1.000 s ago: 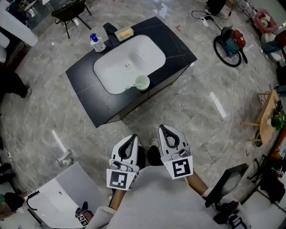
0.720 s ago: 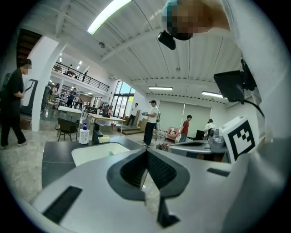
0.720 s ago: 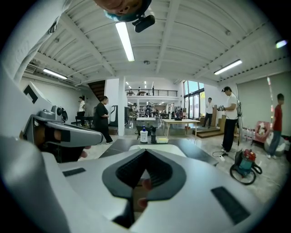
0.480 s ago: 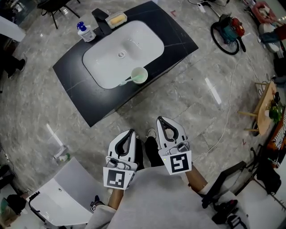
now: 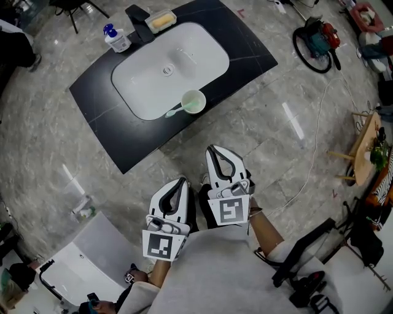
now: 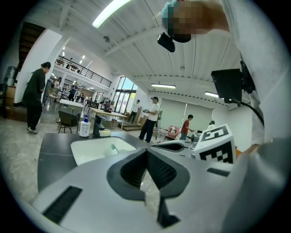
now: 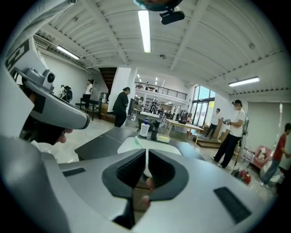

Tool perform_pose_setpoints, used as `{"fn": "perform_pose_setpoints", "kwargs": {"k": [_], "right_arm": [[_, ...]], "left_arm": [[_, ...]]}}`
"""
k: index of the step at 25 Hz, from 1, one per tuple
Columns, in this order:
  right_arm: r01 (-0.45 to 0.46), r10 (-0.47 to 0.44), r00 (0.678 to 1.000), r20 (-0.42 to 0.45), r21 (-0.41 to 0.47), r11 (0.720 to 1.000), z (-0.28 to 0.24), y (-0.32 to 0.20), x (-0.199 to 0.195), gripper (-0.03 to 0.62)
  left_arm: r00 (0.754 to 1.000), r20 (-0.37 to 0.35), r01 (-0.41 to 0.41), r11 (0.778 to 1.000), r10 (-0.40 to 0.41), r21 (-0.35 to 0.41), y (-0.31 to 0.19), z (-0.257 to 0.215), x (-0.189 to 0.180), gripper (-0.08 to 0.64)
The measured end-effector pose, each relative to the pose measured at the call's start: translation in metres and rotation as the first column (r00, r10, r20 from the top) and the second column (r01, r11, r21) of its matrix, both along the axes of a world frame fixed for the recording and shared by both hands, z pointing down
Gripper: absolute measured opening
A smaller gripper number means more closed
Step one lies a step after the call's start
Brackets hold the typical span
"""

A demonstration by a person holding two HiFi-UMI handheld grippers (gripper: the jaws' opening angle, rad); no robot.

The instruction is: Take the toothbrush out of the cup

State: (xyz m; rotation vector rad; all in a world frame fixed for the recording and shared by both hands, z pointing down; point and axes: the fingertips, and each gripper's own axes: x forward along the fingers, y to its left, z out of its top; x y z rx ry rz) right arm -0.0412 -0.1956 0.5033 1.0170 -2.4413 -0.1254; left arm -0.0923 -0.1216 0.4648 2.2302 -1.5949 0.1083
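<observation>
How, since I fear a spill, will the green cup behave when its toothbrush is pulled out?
The cup looks small and light, so it may tip or slide. The toothbrush leans over its rim, so a sideways pull could topple it.

A white oval basin sits sunk in the black rectangular worktop. A round pale-green cup stands at its near rim, a pale toothbrush in it leaning left. Along the far rim, left to right: white pump bottle, black tap, yellow soap dish.
</observation>
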Motion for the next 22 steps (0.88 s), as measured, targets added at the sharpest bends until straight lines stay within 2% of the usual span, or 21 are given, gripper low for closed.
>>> {"fn": "perform_pose_setpoints", "kwargs": {"k": [2,6,9,12,16,22], "right_arm": [[0.014,-0.014,1.0,0.01,-0.004,1.0,0.002,-0.007,-0.006,0.005],[0.015,-0.013,0.998,0.057,-0.03,0.999,0.006,-0.016,-0.015,0.006],[0.006,0.0,0.994,0.108,-0.052,0.999,0.011,-0.023,-0.023,0.009],[-0.013,0.022,0.99,0.136,-0.071,0.997,0.021,-0.029,-0.034,0.057],[-0.063,0.081,0.982,0.168,-0.109,0.992,0.042,-0.04,-0.048,0.129],[-0.132,0.149,0.971,0.186,-0.099,0.986,0.057,-0.066,-0.062,0.173]], "left_arm": [[1.0,-0.019,0.014,1.0,-0.014,-0.012,-0.001,0.0,0.0,0.003],[1.0,0.018,-0.008,1.0,0.008,0.012,-0.004,-0.002,-0.002,0.005],[1.0,0.0,0.009,1.0,-0.009,-0.009,-0.003,0.001,-0.003,0.003],[0.999,-0.024,0.032,0.999,-0.033,-0.037,-0.001,0.004,-0.006,0.003],[0.999,-0.018,0.042,0.998,-0.043,-0.047,0.002,0.007,-0.013,0.003],[0.998,-0.012,0.058,0.996,-0.058,-0.067,0.005,0.011,-0.026,0.004]]}}
